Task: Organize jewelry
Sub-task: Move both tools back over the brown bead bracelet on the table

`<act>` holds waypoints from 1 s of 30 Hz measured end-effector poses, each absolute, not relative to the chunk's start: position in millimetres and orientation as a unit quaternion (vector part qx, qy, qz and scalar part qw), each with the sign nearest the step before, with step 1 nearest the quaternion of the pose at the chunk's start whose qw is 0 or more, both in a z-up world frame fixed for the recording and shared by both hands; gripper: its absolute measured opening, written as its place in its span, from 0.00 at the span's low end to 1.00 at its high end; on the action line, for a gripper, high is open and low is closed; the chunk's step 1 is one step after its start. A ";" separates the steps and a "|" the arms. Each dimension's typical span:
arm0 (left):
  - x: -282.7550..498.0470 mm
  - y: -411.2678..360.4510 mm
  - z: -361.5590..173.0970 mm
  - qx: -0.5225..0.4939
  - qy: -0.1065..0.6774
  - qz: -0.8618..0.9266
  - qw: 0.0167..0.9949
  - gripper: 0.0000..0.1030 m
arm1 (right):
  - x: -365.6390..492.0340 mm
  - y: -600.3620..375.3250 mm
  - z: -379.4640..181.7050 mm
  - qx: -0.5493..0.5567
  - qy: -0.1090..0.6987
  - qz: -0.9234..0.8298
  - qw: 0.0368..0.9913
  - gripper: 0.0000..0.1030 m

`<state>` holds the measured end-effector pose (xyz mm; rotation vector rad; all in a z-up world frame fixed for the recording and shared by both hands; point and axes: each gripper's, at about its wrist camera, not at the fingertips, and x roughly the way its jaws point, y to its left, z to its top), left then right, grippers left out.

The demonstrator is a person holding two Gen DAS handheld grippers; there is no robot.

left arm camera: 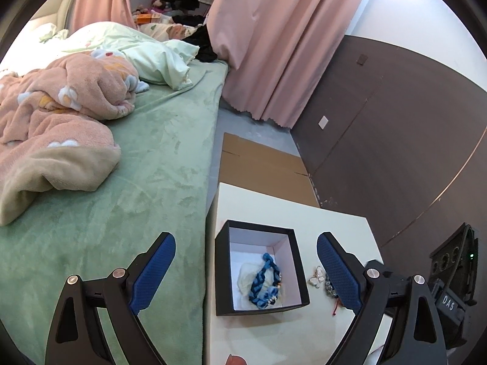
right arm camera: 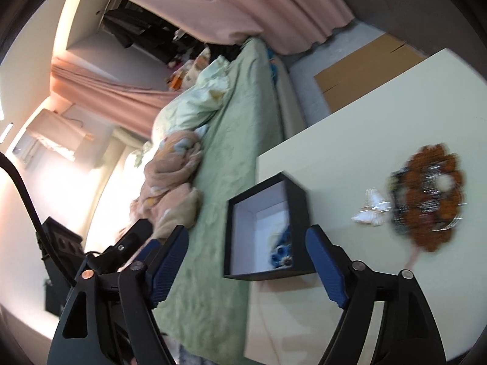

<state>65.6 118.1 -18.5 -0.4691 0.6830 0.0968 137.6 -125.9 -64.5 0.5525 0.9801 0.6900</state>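
A black box [left arm camera: 299, 261] with a white inside stands on the cream table [left arm camera: 334, 222] near its left edge. In it lie a blue braided bracelet [left arm camera: 264, 279] and a pale cloth piece [left arm camera: 248, 276]. Just right of the box sit a small clear trinket [left arm camera: 316, 277] and a dark beaded piece [left arm camera: 330, 286], half hidden by a finger. My left gripper [left arm camera: 246, 238] is open and empty, short of the box. In the right wrist view the box [right arm camera: 299, 210] shows the blue bracelet [right arm camera: 281, 248]; the clear trinket [right arm camera: 369, 210] and an orange-brown flower piece [right arm camera: 426, 200] lie beside it, blurred. My right gripper [right arm camera: 248, 231] is open, holding nothing.
A bed with a green sheet [left arm camera: 158, 167] and a pink blanket [left arm camera: 61, 115] runs along the table's left side. Flat cardboard [left arm camera: 261, 164] lies on the floor beyond the table. Pink curtains [left arm camera: 274, 45] and a brown wall panel [left arm camera: 395, 121] stand behind. A black device [left arm camera: 453, 261] sits right.
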 end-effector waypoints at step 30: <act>64.7 1.9 -23.3 -0.175 0.319 -0.032 0.931 0.91 | 134.3 -277.5 -61.7 0.271 0.444 0.151 0.840 0.79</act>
